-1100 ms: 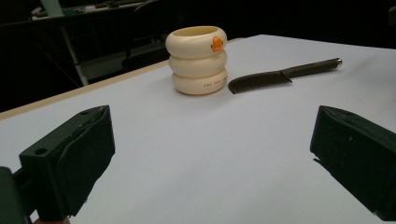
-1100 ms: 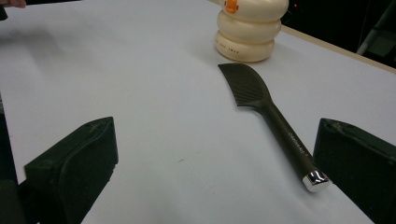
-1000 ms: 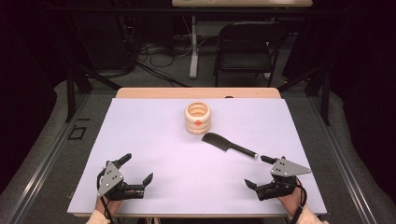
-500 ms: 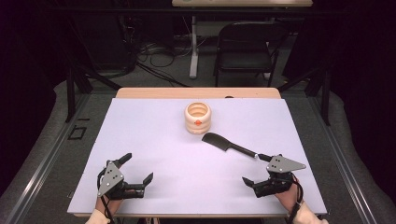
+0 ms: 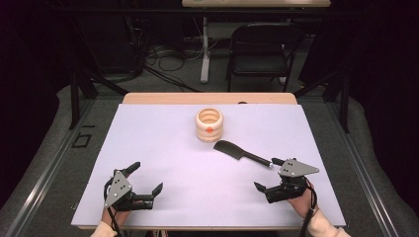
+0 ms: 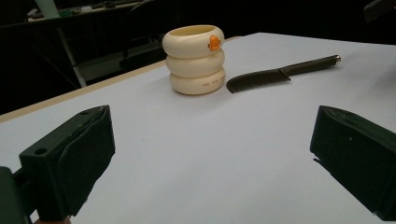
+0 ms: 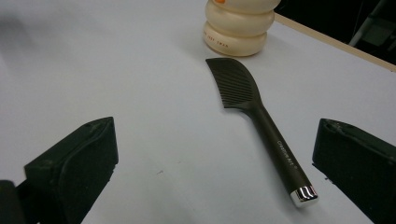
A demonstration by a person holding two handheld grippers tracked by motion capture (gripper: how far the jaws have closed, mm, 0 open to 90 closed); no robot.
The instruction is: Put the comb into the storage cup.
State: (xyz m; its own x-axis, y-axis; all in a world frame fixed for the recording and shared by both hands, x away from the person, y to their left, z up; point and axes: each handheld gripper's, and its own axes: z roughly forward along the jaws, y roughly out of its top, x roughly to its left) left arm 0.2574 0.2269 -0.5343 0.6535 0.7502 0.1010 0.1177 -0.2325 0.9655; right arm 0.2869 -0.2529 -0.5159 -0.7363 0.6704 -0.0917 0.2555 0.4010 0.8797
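Comb [image 7: 261, 116] lies whole; ringed cup's [image 7: 239, 29] top is cut off.

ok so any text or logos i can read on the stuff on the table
Comb: small pale print along the handle, too blurred to read.
Cream ringed holder: a line of small reddish letters on the bottom ring, too small to read.
Same holder: an orange emblem on the top ring, no legible words.

I see a pale lilac tabletop [image 5: 163, 143] with a bare wooden strip along its far edge. A cream ribbed cup [image 5: 209, 124] stands upright on it, toward the far middle. Just beside it, not touching, a black comb [image 5: 241, 153] lies flat.
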